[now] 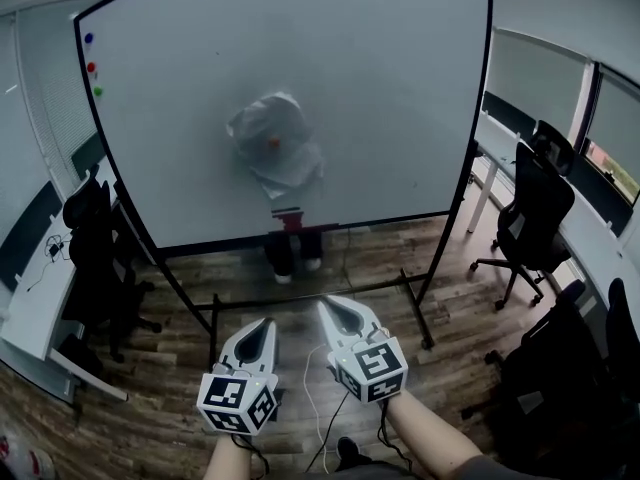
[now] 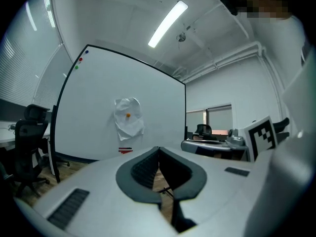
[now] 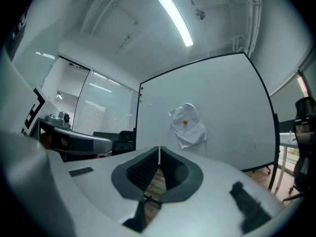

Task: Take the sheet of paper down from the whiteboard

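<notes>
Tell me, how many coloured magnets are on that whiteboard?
4: blue, red and green stacked top-left on the whiteboard, and an orange one pinning the crumpled paper mid-board. The paper could hide more.

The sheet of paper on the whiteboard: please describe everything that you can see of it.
The sheet of paper is white and badly crumpled, with bent edges. It hangs on the whiteboard, near its middle, slightly askew. One small orange magnet pins it near its centre. Nothing else touches it.
</notes>
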Available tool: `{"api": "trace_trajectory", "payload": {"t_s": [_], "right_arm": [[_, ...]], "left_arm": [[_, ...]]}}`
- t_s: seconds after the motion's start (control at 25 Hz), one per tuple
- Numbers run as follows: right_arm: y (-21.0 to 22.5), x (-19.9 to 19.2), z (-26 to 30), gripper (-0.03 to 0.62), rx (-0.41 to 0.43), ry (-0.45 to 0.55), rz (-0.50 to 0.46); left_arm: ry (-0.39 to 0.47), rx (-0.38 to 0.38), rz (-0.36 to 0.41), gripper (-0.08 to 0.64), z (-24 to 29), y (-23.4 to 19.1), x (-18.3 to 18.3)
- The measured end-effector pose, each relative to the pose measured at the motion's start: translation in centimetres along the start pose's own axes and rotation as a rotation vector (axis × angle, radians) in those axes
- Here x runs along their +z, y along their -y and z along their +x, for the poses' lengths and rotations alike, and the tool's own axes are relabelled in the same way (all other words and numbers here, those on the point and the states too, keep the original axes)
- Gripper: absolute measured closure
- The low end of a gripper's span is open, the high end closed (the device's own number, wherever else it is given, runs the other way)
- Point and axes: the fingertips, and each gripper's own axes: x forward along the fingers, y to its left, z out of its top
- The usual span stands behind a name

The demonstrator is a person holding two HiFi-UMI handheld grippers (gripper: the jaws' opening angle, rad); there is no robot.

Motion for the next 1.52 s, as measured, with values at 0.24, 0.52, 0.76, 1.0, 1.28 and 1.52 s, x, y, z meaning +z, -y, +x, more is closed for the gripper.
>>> {"api": "trace_trajectory", "payload": {"t_s": [0.24, 0.52, 0.76, 1.0, 1.28, 1.52], "right_arm": [[4.1, -0.6, 3.1, 0.569, 0.063, -0.006, -0.001], [7.2, -0.6, 5.4, 0.569, 0.097, 0.004, 0.029], [8.6, -1.6, 6.4, 0.568, 0.085, -0.02, 0.029], [8.4, -1.8, 8.4, 0.568, 0.082, -0.016, 0.031], [10.7, -2.3, 12.0, 0.568, 0.008, -0.033, 0.023], [13.2, -2.4, 16.2, 0.568, -0.081, -0.014, 0.04]], "left_arm": [[0.011, 0.074, -0.019, 0.546, 4.6, -0.9, 0.1], [0.01, 0.139, -0.032, 0.546, 7.3, -1.9, 0.2], [0.007, 0.151, -0.014, 0.546, 8.0, -2.7, 1.0], [0.016, 0.143, -0.016, 0.546, 9.6, -4.2, 1.2], [0.011, 0.087, -0.009, 0.546, 13.3, -7.4, 1.3], [0.008, 0.031, -0.01, 0.546, 17.3, -11.4, 1.8]]}}
